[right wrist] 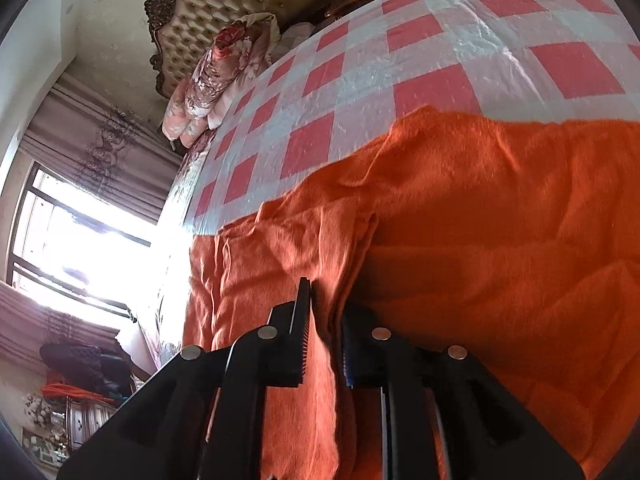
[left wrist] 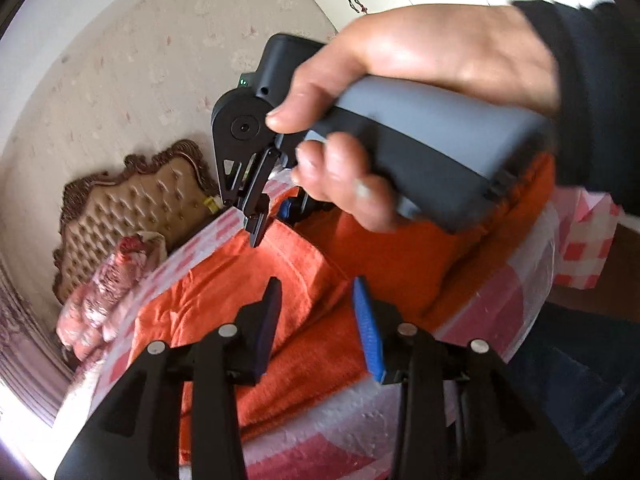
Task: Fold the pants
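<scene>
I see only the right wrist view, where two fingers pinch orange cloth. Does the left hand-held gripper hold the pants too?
Observer: No. The left hand-held gripper is open above the orange pants, with nothing between its fingers.
Operator: Where does it point?
Observer: Toward the right hand-held gripper, whose tips are down on the pants near the edge of the checkered cloth.
Operator: What holds the right one?
Observer: A hand in a dark sleeve grips its grey handle.
</scene>
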Tool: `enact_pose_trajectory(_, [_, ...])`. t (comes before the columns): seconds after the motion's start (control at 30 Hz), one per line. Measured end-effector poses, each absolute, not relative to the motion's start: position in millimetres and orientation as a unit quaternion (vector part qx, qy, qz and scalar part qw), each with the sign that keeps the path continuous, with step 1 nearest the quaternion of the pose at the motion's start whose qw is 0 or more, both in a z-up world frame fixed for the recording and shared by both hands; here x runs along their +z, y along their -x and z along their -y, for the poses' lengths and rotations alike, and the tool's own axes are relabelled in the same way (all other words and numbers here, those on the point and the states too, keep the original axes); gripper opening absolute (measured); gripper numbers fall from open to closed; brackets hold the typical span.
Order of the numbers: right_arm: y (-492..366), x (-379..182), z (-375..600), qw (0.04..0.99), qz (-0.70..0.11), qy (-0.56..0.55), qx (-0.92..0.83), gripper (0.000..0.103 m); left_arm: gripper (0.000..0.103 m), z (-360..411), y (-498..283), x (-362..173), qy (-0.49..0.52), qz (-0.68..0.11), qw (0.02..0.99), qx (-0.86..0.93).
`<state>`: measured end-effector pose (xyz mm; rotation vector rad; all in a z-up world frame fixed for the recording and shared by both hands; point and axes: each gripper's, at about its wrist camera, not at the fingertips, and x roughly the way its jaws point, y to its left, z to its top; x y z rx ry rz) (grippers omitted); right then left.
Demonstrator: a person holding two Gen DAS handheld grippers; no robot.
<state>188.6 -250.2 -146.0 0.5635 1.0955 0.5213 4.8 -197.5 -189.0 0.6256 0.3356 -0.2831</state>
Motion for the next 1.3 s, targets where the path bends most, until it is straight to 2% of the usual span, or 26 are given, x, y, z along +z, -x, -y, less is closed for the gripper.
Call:
enact_pose_trajectory(0.07, [-190, -144, 253, 0.779, -0.498, -0.279, 0.259, 0.04, 0.037, 196, -6, -187, -0.306, -0.165, 0.928, -0.134])
enact_pose_trajectory(0.1, [-192, -142, 251, 0.782, -0.493, -0.279, 0.261, 0.053, 0.037, 197, -7, -186, -0.306, -0.169, 0.927, -0.133])
enact_pose_trajectory(0.13, [-193, -139, 250, 0.787, -0.489, -0.272, 0.261, 0.057, 0.037, 199, -6, -186, -0.305, -0.172, 0.927, -0.133])
enact_pose_trajectory(0.27, [-196, -138, 246, 0.794, -0.487, -0.254, 0.259, 0.057, 0.038, 206, -7, -185, -0.322, -0.187, 0.92, -0.124])
enact_pose_trajectory(0.3, [-195, -136, 246, 0.797, -0.486, -0.251, 0.256, 0.048, 0.037, 209, -6, -185, -0.328, -0.19, 0.917, -0.122])
enact_pose_trajectory(0.33, [-195, -136, 246, 0.802, -0.486, -0.243, 0.25, 0.026, 0.032, 211, -7, -185, -0.33, -0.195, 0.915, -0.123])
enact_pose_trajectory(0.37, [-196, -136, 246, 0.803, -0.488, -0.238, 0.246, 0.015, 0.013, 213, -8, -187, -0.331, -0.205, 0.912, -0.127])
enact_pose_trajectory(0.4, [-196, -136, 248, 0.805, -0.487, -0.236, 0.242, 0.009, 0.012, 214, -7, -188, -0.333, -0.208, 0.911, -0.125])
enact_pose_trajectory(0.63, [-175, -120, 255, 0.839, -0.447, -0.211, 0.229, 0.008, 0.012, 214, 8, -179, -0.337, -0.183, 0.915, -0.127])
enact_pose_trajectory(0.93, [-160, -109, 262, 0.854, -0.43, -0.2, 0.214, 0.008, 0.012, 218, 21, -176, -0.343, -0.166, 0.916, -0.128])
enact_pose_trajectory(1.03, [-166, -117, 262, 0.851, -0.444, -0.197, 0.199, 0.009, 0.013, 218, 16, -185, -0.342, -0.184, 0.911, -0.14])
enact_pose_trajectory(1.13, [-171, -134, 257, 0.851, -0.468, -0.164, 0.174, 0.009, 0.019, 211, 15, -183, -0.318, -0.194, 0.914, -0.159])
enact_pose_trajectory(1.17, [-168, -133, 258, 0.858, -0.46, -0.16, 0.165, 0.01, 0.035, 205, 18, -177, -0.301, -0.191, 0.918, -0.172])
enact_pose_trajectory(1.2, [-164, -131, 260, 0.865, -0.453, -0.154, 0.148, 0.018, 0.055, 197, 20, -171, -0.282, -0.19, 0.924, -0.176])
enact_pose_trajectory(1.23, [-159, -126, 261, 0.875, -0.446, -0.141, 0.124, 0.03, 0.059, 187, 22, -165, -0.258, -0.19, 0.931, -0.177])
enact_pose_trajectory(1.3, [-139, -110, 265, 0.901, -0.416, -0.106, 0.061, 0.037, 0.059, 149, 28, -147, -0.188, -0.195, 0.949, -0.161])
